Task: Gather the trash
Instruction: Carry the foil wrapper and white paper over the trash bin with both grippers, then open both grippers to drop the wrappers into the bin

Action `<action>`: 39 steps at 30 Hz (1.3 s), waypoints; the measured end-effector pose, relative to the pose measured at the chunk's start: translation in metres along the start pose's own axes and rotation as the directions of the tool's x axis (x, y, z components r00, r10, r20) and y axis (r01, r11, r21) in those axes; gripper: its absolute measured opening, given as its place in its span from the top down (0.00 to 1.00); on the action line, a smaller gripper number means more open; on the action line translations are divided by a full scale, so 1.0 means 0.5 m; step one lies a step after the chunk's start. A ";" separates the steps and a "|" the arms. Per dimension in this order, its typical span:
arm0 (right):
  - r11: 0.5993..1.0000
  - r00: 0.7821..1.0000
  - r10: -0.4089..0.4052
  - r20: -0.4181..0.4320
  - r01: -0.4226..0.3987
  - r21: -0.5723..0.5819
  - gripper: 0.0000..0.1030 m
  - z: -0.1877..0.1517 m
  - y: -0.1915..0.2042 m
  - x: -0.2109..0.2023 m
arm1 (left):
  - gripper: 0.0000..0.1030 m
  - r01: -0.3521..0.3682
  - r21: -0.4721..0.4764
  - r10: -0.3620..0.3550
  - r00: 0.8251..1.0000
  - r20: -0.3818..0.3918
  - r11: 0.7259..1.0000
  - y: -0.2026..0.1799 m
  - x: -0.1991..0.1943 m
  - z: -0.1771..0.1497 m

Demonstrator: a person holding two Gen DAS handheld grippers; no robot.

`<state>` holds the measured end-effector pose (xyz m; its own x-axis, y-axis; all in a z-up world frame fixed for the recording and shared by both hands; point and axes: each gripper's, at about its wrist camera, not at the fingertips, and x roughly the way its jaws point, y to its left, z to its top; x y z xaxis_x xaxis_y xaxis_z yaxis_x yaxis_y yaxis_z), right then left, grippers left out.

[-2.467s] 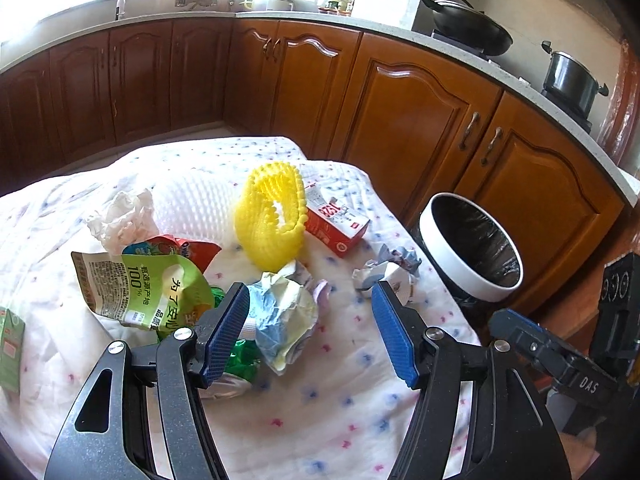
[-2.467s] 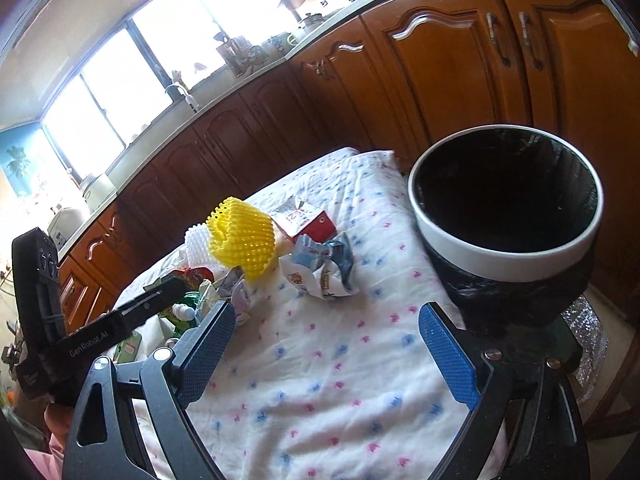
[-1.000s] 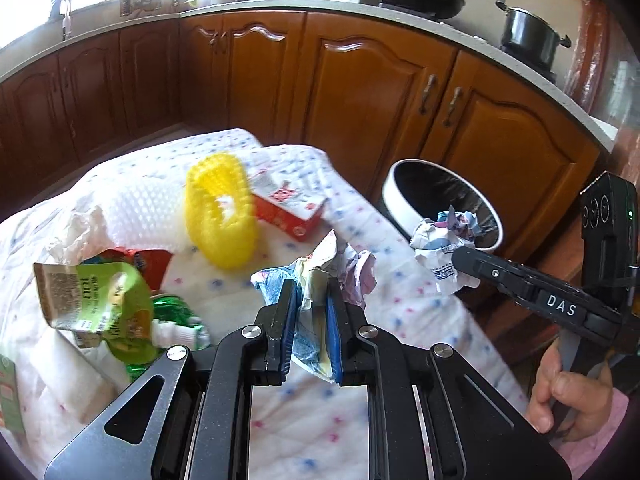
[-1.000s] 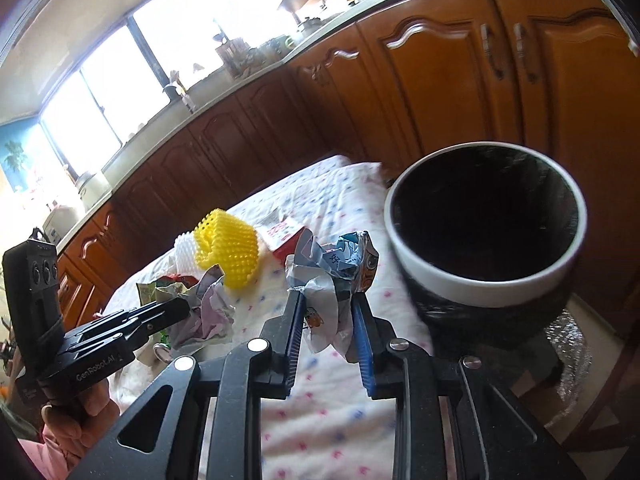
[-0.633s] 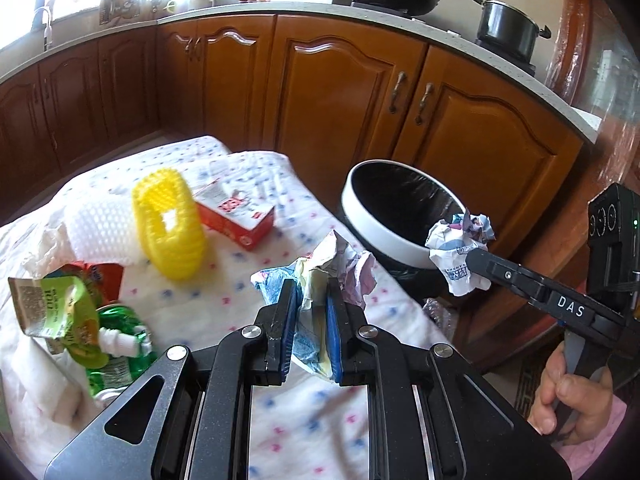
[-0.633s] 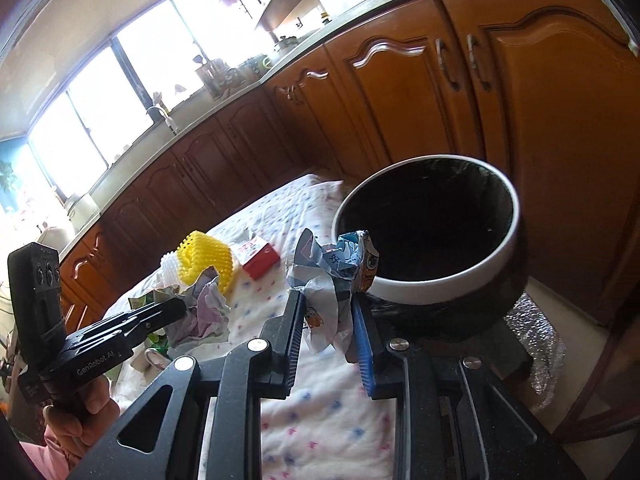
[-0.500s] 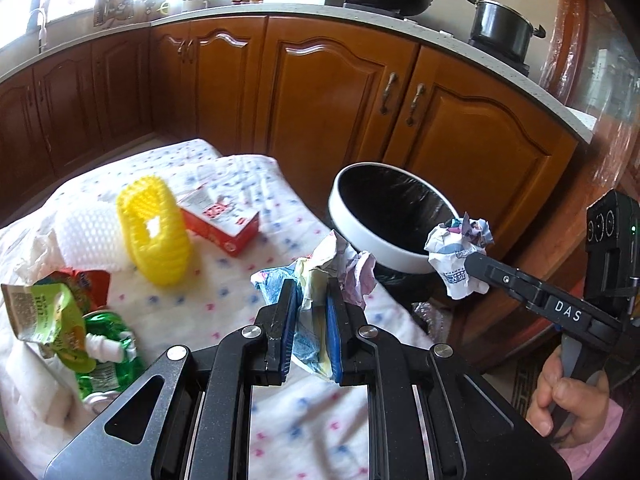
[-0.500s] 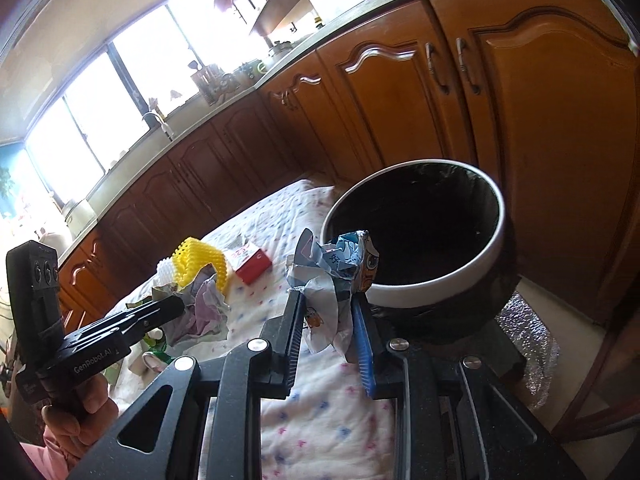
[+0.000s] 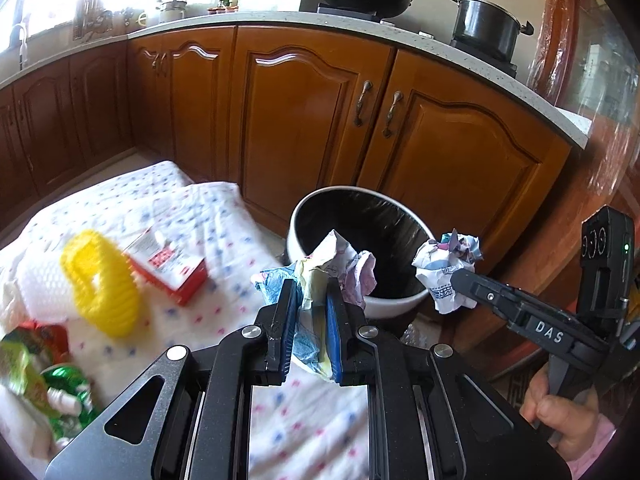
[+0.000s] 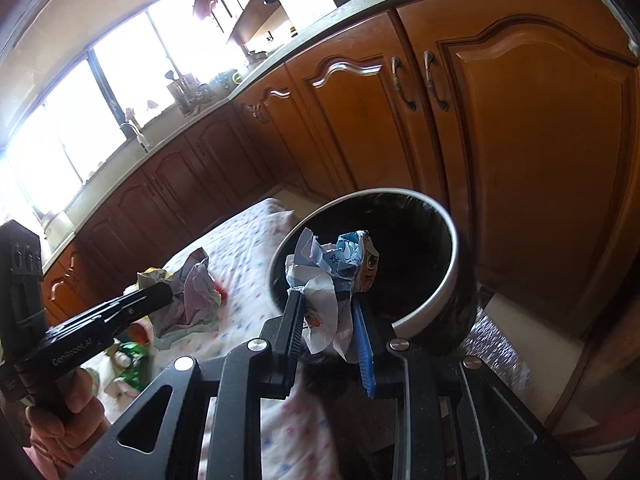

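While clamped on trash, both grippers, near the bin:
Left gripper (image 9: pixel 311 320): blue fingers (image 9: pixel 289 312) pressed together on a crumpled wrapper wad (image 9: pixel 320 268); wad sticks forward and up beyond the tips, long axis roughly along the fingers, its pink-white end toward the trash bin (image 9: pixel 362 240).
Right gripper (image 10: pixel 326 324): fingers (image 10: pixel 362 344) pinched on a crumpled paper ball (image 10: pixel 332 276); ball stands upright above the tips, printed end pointing into the bin mouth, held in front of the white rim (image 10: pixel 448 280).
Trash bin: round, black-lined, tilted open toward the cameras, beside the cloth-covered surface (image 9: pixel 224 216), before the wooden cabinets (image 9: pixel 304 112).
Left on the cloth: yellow foam net (image 9: pixel 100 284) standing on edge; red-and-white carton (image 9: pixel 168 266) lying flat just beside it; green pouch (image 9: pixel 24 364) near the left edge, blurred.
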<state>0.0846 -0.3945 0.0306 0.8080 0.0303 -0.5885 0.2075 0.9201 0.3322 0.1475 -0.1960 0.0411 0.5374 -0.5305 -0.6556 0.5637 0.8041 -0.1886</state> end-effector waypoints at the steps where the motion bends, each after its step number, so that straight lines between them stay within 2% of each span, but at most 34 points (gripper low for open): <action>1: 1.000 1.000 -0.008 -0.003 0.008 0.000 0.76 0.006 -0.004 0.004 | 0.88 0.001 -0.001 -0.001 1.000 0.000 1.000 -0.004 0.006 0.006; 10: 0.998 0.997 -0.060 -0.050 0.059 -0.015 0.75 0.051 -0.027 0.062 | 0.87 -0.031 0.018 0.031 0.999 -0.019 0.999 -0.044 0.097 0.073; 15: 0.997 0.994 -0.076 -0.080 0.074 -0.025 0.74 0.057 -0.038 0.091 | 0.87 -0.035 0.025 0.037 0.997 -0.066 0.999 -0.055 0.153 0.090; 19: 0.998 0.992 -0.070 -0.100 0.070 -0.008 0.64 0.060 -0.053 0.109 | 0.85 -0.039 0.031 0.041 0.994 -0.099 0.999 -0.055 0.186 0.093; 20: 0.998 0.993 -0.065 -0.103 0.065 0.002 0.58 0.061 -0.055 0.111 | 0.83 -0.040 0.032 0.043 0.993 -0.109 0.999 -0.056 0.194 0.093; 22: 0.998 0.994 -0.057 -0.098 0.058 0.012 0.48 0.062 -0.059 0.108 | 0.76 -0.043 0.028 0.046 0.991 -0.124 0.999 -0.056 0.203 0.090; 23: 0.998 0.994 -0.056 -0.092 0.057 0.014 0.48 0.062 -0.060 0.105 | 0.70 -0.050 0.028 0.053 0.990 -0.127 0.998 -0.055 0.206 0.087; 24: 0.998 0.995 -0.054 -0.087 0.056 0.018 0.48 0.061 -0.061 0.102 | 0.60 -0.049 0.027 0.052 0.991 -0.125 0.998 -0.054 0.209 0.088; 25: 0.998 0.995 -0.050 -0.083 0.052 0.022 0.48 0.061 -0.064 0.100 | 0.57 -0.047 0.026 0.050 0.992 -0.119 0.999 -0.054 0.208 0.087; 30: 0.998 0.998 -0.040 -0.051 0.043 0.048 0.46 0.055 -0.070 0.073 | 0.56 -0.034 0.020 0.036 0.992 -0.120 0.999 -0.056 0.204 0.079; 32: 0.998 0.999 -0.036 -0.035 0.038 0.056 0.36 0.047 -0.070 0.057 | 0.56 -0.034 0.011 0.035 0.992 -0.118 0.999 -0.053 0.195 0.073; 34: 0.998 1.000 -0.021 -0.020 0.022 0.066 0.32 0.037 -0.068 0.041 | 0.53 -0.034 -0.002 0.033 0.993 -0.114 0.999 -0.047 0.186 0.069; 37: 0.997 1.000 -0.008 0.003 0.008 0.070 0.19 0.018 -0.054 0.022 | 0.52 -0.042 -0.022 0.040 0.994 -0.103 0.999 -0.033 0.161 0.047; 39: 0.997 1.000 0.007 0.020 -0.008 0.072 0.15 0.004 -0.041 0.011 | 0.51 -0.053 -0.029 0.050 0.994 -0.097 0.998 -0.025 0.147 0.036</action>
<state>0.0858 -0.4138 0.0220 0.8202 0.0284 -0.5713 0.2401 0.8894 0.3889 0.1913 -0.2498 0.0083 0.5020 -0.4608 -0.7319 0.5160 0.8387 -0.1741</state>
